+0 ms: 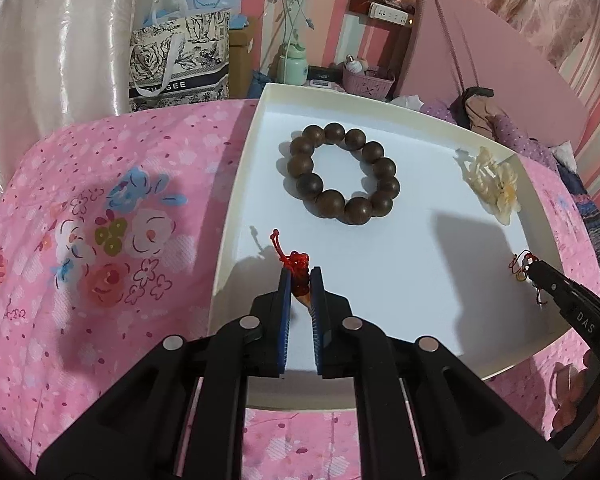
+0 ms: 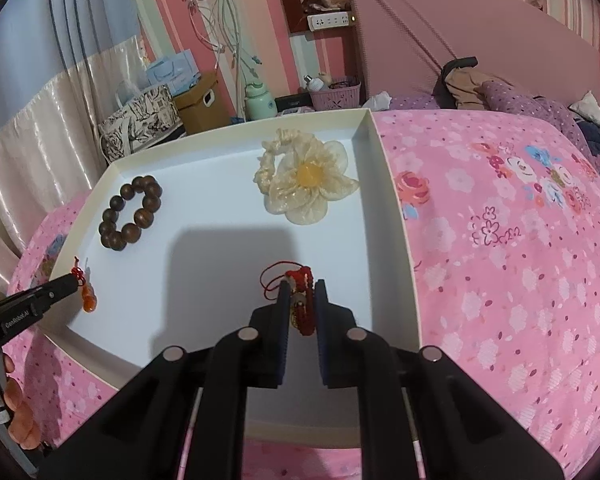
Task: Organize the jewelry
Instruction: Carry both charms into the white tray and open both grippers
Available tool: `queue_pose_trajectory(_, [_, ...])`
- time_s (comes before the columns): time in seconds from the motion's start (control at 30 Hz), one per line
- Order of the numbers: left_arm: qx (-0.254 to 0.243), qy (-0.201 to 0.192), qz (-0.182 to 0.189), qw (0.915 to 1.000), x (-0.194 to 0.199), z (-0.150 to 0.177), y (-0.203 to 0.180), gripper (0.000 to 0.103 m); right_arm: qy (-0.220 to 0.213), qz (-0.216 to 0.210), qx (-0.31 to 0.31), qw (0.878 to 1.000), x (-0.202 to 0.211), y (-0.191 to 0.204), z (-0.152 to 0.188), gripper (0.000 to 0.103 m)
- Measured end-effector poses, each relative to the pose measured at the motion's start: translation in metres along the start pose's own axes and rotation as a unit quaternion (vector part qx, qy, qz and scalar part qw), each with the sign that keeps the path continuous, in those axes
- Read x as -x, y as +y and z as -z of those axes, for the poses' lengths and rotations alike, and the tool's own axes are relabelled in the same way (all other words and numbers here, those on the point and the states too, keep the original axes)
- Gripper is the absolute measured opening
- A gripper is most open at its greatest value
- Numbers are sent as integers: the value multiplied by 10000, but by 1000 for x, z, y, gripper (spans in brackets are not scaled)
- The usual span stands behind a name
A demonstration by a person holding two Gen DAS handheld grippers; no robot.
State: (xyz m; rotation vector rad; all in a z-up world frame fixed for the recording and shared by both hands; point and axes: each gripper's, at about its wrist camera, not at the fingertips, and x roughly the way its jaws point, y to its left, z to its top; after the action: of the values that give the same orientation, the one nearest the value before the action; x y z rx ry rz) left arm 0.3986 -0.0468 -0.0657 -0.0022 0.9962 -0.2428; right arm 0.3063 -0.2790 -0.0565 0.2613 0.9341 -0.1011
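Observation:
A white shallow box [image 1: 236,184] [image 2: 396,208] lies on a pink floral bedspread. In it are a brown wooden bead bracelet [image 1: 342,174] [image 2: 130,212] and a cream flower scrunchie [image 1: 496,188] [image 2: 304,184]. My left gripper [image 1: 300,278] is shut on a red knotted cord charm with an orange pendant [image 1: 298,268] [image 2: 86,294], held over the box's near left part. My right gripper [image 2: 300,292] is shut on a red braided cord bracelet with a gold piece [image 2: 302,300] [image 1: 522,266], over the box's near right part.
The pink floral bedspread [image 1: 100,240] [image 2: 520,240] surrounds the box. Behind stand a printed paper bag [image 1: 180,60], a green bottle [image 2: 260,102], a lilac basket [image 2: 336,94] and a pink headboard [image 2: 480,36]. Clothes [image 2: 512,96] lie at the bed's head.

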Motion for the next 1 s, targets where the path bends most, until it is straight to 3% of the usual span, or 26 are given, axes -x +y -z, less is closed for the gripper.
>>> queue_pose_trajectory(0.7, [-32,103,-112,9999,-6,3,0,10,139,63,137,9998,-10,5,4,12])
queue_pose_trajectory(1.0, [-111,-42,-159,9998,6,3,-4,32,98,27,182,9998,-5,7,5,13])
